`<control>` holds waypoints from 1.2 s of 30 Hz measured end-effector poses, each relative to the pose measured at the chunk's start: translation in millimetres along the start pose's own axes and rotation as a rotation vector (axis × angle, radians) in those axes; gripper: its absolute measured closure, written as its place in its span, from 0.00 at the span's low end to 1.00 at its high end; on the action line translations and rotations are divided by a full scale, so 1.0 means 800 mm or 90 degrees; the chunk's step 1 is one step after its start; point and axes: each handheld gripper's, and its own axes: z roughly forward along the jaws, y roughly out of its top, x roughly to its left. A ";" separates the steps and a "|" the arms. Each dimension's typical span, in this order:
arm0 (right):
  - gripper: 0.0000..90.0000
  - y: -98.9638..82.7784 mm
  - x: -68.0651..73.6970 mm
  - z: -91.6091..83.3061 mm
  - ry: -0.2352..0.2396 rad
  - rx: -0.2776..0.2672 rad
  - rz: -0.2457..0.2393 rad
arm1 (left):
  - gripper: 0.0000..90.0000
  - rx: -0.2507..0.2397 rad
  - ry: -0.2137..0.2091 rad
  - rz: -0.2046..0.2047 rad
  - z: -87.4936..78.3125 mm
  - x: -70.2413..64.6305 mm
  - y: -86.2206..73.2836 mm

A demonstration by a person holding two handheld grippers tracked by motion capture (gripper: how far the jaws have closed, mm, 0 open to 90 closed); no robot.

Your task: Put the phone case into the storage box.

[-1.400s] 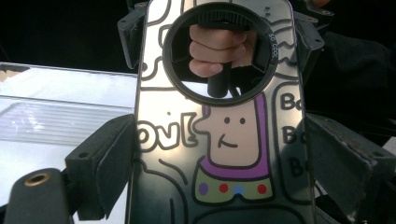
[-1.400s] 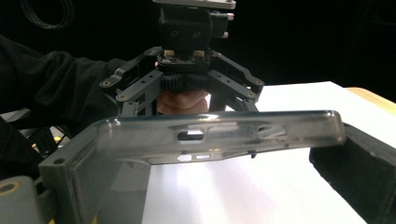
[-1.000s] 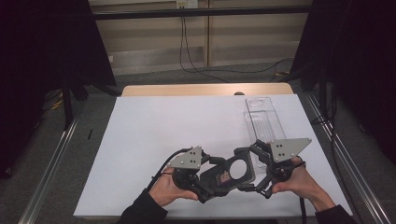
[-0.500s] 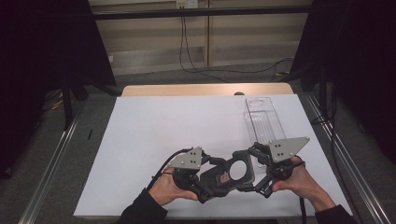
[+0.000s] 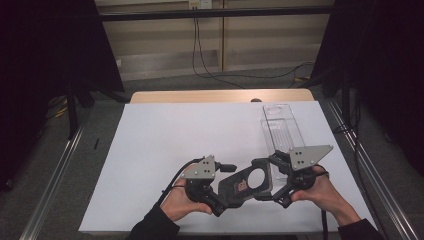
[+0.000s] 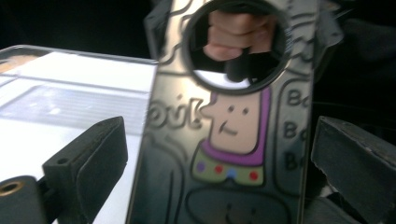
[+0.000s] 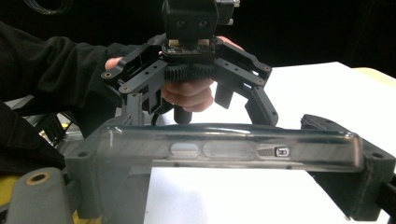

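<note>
Phone case [image 5: 245,182] bridges both grippers: right jaws clamp it, left jaws just opening; clear tray [image 5: 281,131] behind.

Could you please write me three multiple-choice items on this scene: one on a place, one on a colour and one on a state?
1. Where on the white sheet does the clear tray lie?
A. far right
B. far left
C. near middle

2. What colour frames the cartoon face on the phone case?
A. green
B. purple
C. orange

3. How do the left gripper's jaws stand to the case?
A. pressed on it
B. apart on either side
C. shut beside it

Key:
1 A: the tray lies by the sheet's right edge.
2 B: a purple band surrounds the face.
3 B: the jaws have just been opening, and gaps show on both sides of the case between them.
</note>
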 end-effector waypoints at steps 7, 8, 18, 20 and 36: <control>0.13 -0.002 -0.004 -0.005 -0.032 0.011 0.020 | 0.04 0.000 0.032 -0.018 -0.012 -0.001 -0.008; 0.13 -0.002 -0.005 -0.006 -0.037 0.010 0.023 | 0.04 -0.002 0.036 -0.022 -0.016 -0.001 -0.009; 0.13 -0.004 -0.012 -0.007 -0.087 0.022 0.058 | 0.04 0.031 0.152 -0.054 -0.053 0.009 -0.029; 0.13 -0.005 -0.013 -0.006 -0.096 0.028 0.062 | 0.04 0.030 0.167 -0.060 -0.061 0.011 -0.033; 0.13 -0.008 -0.018 -0.008 -0.174 0.034 0.103 | 0.03 -0.012 0.310 -0.072 -0.111 0.010 -0.064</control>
